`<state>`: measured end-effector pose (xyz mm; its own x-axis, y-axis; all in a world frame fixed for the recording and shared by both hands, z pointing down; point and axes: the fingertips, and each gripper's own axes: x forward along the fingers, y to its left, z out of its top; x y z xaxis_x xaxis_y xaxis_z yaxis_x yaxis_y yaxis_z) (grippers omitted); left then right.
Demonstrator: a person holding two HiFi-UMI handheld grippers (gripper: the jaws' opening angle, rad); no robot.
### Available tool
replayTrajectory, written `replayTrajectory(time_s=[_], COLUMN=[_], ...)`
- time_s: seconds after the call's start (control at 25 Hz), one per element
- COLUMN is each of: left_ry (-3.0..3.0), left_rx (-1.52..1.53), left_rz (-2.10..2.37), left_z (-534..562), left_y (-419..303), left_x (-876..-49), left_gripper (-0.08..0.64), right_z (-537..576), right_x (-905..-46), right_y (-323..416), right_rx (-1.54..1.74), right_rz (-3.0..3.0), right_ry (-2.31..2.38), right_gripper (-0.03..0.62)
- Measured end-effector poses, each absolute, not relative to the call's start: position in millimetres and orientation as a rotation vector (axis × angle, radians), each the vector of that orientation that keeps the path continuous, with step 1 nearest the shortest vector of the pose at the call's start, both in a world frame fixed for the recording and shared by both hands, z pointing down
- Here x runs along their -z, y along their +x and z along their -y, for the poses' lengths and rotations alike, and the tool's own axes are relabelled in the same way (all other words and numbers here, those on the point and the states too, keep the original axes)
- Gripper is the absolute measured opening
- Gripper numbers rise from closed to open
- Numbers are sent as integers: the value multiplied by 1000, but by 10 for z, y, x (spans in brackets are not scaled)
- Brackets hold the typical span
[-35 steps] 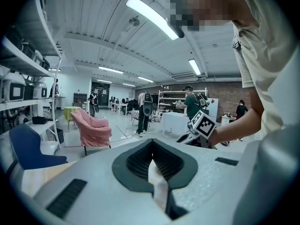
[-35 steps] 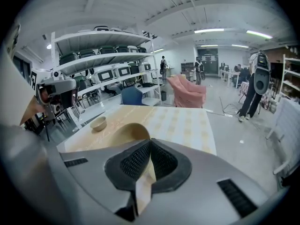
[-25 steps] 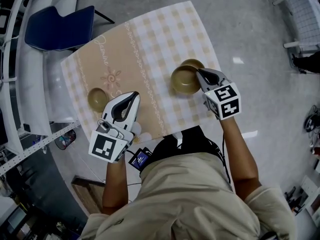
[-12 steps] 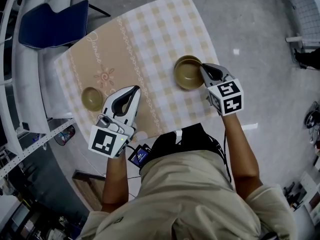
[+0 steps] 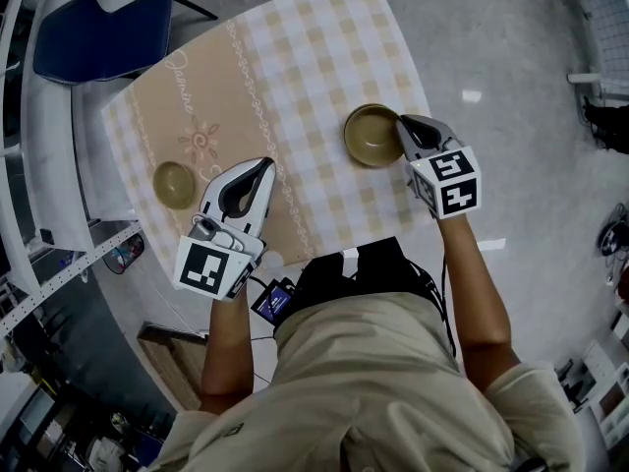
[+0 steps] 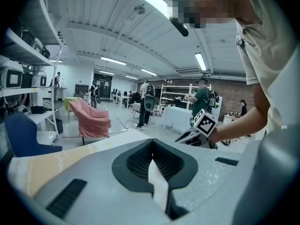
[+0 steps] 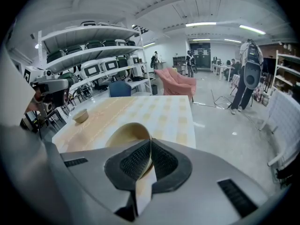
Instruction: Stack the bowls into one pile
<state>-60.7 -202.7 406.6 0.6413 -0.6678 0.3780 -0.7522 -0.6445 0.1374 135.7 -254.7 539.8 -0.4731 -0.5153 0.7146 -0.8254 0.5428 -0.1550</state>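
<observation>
Pinches the rim of the big bowl [image 5: 371,136] in the right tool [image 5: 402,125], jaws nearly together on its thin wall for control at the right of the worktop [image 5: 295,57], and holds the left tool [image 5: 263,164] shut, empty, near the small bowl [image 5: 174,183].

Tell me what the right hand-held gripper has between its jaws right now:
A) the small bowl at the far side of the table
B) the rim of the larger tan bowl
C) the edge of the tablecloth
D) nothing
B: in the right gripper view, the right hand-held gripper has its jaws closed on the thin rim of the larger tan bowl, with the rim pinched between the pads.
</observation>
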Motion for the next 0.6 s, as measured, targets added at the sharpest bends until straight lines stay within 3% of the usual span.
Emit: replayTrajectory(time_s=[0.28, 0.6], left_ry=[2548, 2493], left_rx=[-448, -450], left_rz=[1189, 1256], left_z=[1979, 1976], left_y=[-718, -981], left_x=[-4197, -4336], left_gripper=[8, 8], right_z=[2529, 2539], right_x=[-5463, -5514], right_y=[1329, 1304], right_rx=[-602, -534], right_rz=[2163, 2105], right_ry=[1045, 1036], right_gripper=[12, 83])
